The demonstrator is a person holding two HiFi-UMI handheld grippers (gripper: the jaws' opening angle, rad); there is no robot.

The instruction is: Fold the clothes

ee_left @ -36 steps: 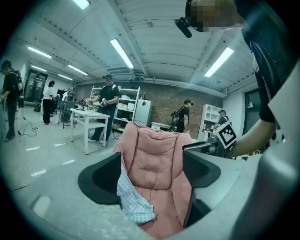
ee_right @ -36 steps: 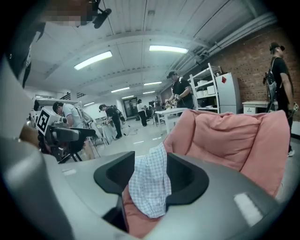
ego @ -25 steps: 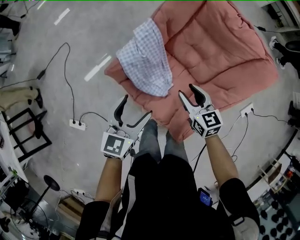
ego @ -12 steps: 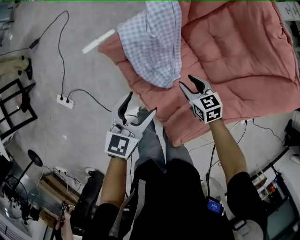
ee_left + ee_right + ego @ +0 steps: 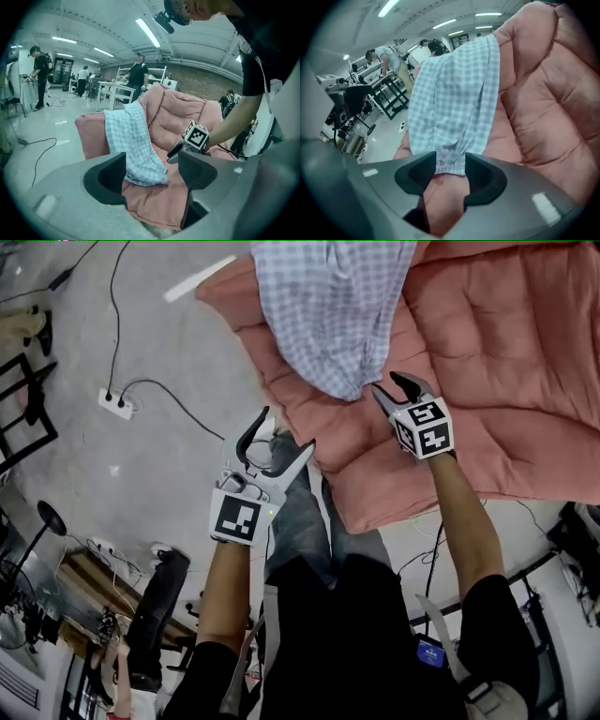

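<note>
Checked cloth (image 5: 328,315): draped over the pink quilt (image 5: 525,381) on the floor (image 5: 169,456).
Right gripper (image 5: 385,383): unclenched, jaws apart, the cloth's lower hem at their tips.
Left gripper (image 5: 287,430): jaws wide, just been closing, nothing between them; beside the quilt's edge.

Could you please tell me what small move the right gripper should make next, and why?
Probably ease the right gripper slightly forward and close on the near hem of the checked garment: its jaws stand apart, lined up with that hem on the pink quilt, and are not pinching it yet.
</note>
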